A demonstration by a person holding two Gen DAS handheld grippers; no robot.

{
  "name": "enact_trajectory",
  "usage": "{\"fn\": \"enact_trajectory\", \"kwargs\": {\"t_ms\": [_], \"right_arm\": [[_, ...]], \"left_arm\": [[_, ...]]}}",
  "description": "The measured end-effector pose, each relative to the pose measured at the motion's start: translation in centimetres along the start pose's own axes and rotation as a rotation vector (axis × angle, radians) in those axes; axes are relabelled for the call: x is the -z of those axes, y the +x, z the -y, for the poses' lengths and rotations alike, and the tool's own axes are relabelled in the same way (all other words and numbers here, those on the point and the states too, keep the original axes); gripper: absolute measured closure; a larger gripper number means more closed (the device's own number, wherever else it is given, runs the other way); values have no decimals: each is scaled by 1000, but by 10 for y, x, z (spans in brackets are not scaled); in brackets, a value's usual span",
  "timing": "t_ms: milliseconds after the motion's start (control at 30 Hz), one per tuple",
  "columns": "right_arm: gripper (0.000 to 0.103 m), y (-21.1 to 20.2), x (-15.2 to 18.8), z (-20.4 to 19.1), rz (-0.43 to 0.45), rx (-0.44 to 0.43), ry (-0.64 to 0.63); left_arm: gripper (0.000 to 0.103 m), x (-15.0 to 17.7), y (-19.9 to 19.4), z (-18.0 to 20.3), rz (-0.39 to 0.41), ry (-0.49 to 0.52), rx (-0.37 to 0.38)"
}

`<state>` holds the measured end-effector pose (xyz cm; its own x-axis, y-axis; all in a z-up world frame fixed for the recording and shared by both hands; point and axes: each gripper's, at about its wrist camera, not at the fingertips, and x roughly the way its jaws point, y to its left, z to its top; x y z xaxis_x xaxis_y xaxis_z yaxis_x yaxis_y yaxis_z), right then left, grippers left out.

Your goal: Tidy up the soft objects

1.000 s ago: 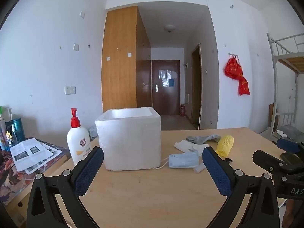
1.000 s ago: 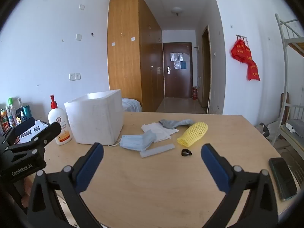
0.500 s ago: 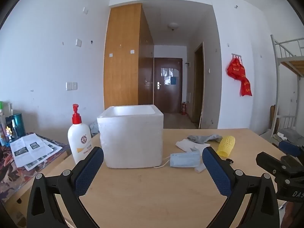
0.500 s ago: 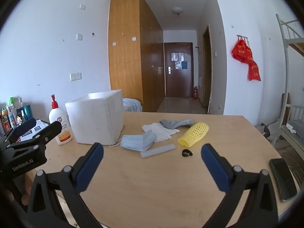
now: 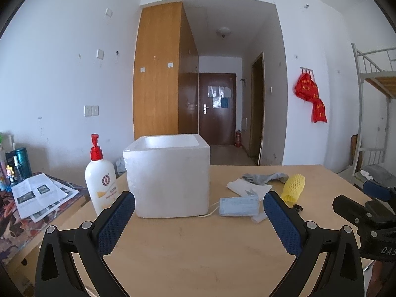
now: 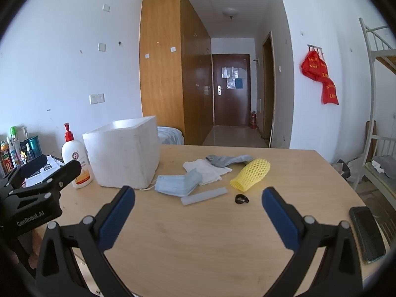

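Note:
A white foam box stands open-topped on the wooden table. To its right lie a blue face mask, a white cloth, a grey sock and a yellow foam net. My left gripper hangs open in front of the box, holding nothing. Open too, my right gripper hovers short of the soft items.
A lotion pump bottle stands left of the box. A clear strip and a small black ring lie near the mask. A phone rests at the table's right edge. Papers cover a side desk on the left.
The left view has tilted up slightly and drawn a little nearer the box. The right gripper has hardly moved. Both stay open.

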<state>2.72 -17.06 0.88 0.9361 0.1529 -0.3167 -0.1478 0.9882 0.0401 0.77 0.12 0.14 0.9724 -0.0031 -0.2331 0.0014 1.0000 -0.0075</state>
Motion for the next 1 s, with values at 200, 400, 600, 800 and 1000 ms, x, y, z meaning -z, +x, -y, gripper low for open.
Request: {"fn": "enact_trajectory", "kwargs": {"t_ms": [200, 400, 600, 800, 1000], "right_arm": [[0, 4, 0, 2, -5, 3, 7], [0, 4, 1, 3, -4, 5, 6], [0, 4, 1, 2, -5, 7, 6], [0, 1, 0, 3, -1, 12, 8], [0, 2, -1, 8, -9, 27, 16]], "left_arm": [[0, -1, 3, 2, 0, 3, 0], [0, -1, 4, 2, -4, 4, 2], [0, -2, 4, 2, -2, 8, 4], [0, -1, 3, 5, -9, 19, 27], [0, -2, 6, 13, -18, 30, 63]]}}
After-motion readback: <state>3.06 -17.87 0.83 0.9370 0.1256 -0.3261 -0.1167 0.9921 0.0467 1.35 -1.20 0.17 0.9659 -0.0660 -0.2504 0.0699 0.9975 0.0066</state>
